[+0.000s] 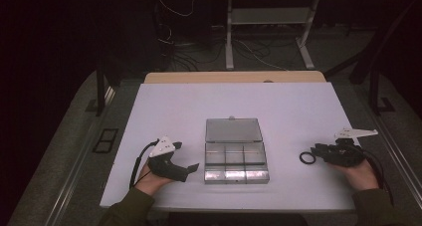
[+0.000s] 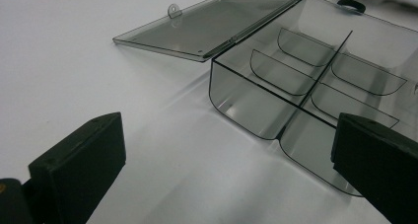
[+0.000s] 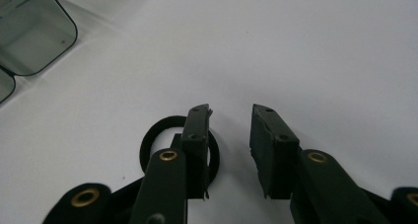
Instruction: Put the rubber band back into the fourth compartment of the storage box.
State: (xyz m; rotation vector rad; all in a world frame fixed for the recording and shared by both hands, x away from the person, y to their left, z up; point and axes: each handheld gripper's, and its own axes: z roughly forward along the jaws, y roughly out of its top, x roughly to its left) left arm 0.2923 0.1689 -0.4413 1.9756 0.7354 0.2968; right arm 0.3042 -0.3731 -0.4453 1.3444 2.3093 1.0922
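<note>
Black ring [image 3: 153,135] lies flat beside right claw [image 3: 229,135].

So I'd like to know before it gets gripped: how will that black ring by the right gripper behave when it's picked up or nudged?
The black ring lies flat on the white table, so it probably won't roll unless stood on edge. It looks thin, so likely light, and a nudge from the right gripper may slide it. Whether it is stiff or rubbery I cannot tell.
</note>
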